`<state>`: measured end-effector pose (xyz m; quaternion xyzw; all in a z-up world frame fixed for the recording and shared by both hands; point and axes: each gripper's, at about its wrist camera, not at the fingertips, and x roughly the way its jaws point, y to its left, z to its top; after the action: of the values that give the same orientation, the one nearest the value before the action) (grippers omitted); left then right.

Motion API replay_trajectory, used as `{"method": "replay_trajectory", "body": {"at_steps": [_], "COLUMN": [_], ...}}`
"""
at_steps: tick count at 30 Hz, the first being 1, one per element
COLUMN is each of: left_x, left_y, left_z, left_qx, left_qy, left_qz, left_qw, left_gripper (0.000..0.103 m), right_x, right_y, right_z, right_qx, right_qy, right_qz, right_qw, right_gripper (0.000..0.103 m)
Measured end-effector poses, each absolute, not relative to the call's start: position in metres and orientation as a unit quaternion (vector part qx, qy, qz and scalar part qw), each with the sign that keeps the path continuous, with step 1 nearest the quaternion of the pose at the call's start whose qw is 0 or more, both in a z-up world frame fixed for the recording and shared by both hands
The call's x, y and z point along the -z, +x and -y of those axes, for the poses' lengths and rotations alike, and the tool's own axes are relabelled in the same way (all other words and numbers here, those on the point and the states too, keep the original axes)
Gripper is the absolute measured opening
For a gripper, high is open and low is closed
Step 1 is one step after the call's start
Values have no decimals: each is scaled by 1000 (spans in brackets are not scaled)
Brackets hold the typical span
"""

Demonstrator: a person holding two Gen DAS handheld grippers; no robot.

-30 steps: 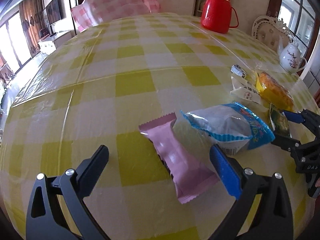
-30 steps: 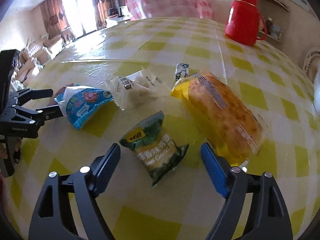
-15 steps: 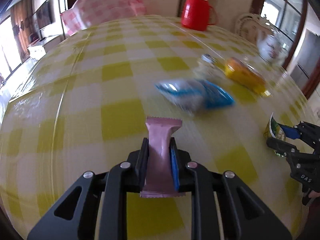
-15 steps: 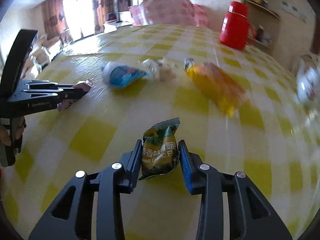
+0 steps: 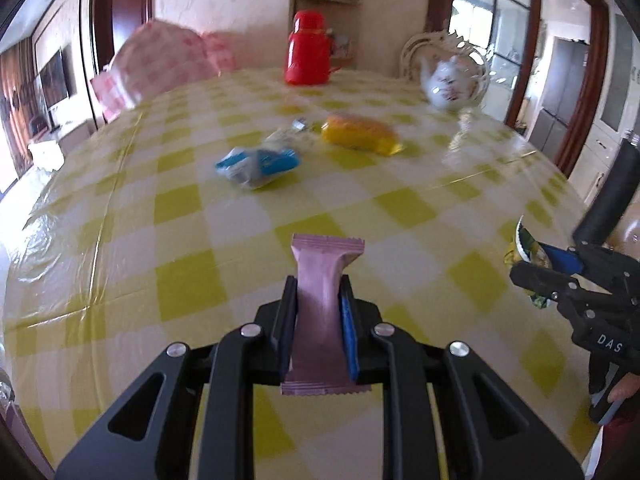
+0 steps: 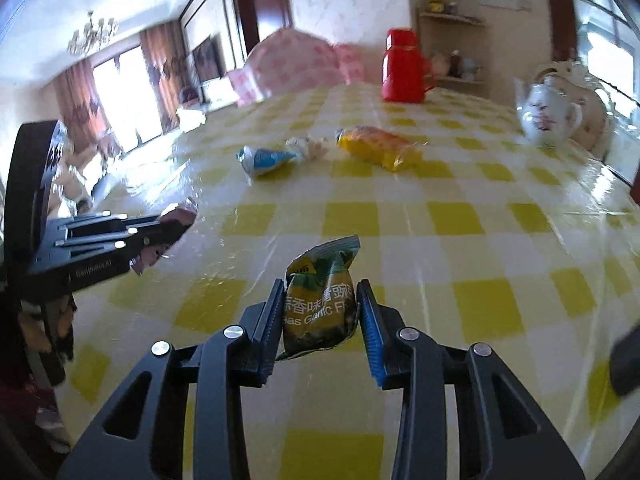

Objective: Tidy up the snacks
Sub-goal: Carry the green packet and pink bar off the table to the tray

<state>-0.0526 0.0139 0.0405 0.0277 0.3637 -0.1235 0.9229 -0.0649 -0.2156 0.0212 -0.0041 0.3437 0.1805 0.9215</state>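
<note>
L tongs [image 5: 318,316] clamp pink wrapper [image 5: 324,280]; R tongs [image 6: 320,312] clamp green garlic-pea pkt [image 6: 320,300].

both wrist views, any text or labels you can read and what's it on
"DAS": on the right gripper body, cut off at the picture's edge.
"as Garlic F", partly hidden by the fingers, under a row of Chinese characters: on the green snack packet.
Small print on the left gripper body: too blurred to read.
Pink snack bar: no print shows.
</note>
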Motion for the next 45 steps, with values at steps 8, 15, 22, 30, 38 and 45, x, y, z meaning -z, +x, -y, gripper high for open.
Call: {"method": "replay_trajectory", "body": {"at_steps": [8,15,22,30,38,45], "left_x": [-86,-139,-186,-208,-201,-179], "left_y": [-115,-175,-224,-260,-275,-280], "left_z": [9,24,37,38,1,-57], "left_qx": [127,135,146,156,123,67], "left_qy": [46,56,76,92,103,102], "left_qz": [-273,-176,-99,-60,-83,-120], "left_qw": [952,973,981,982,984,985], "left_gripper": [20,20,20,21,21,21], "right_x": [-64,-113,-160,-180,-179,-161], "right_y": [-137,-199,-245,-265,-269,-264], "right_z": [244,261,273,260,202,124], "right_qx": [-151,-122,-105,-123,-194,-277], "right_qy": [20,17,10,-2,-28,-56], "right_qz": [-255,-159,-77,-53,-70,-109], "right_qw": [955,980,991,991,978,953], "right_gripper": [36,36,36,36,36,36]}}
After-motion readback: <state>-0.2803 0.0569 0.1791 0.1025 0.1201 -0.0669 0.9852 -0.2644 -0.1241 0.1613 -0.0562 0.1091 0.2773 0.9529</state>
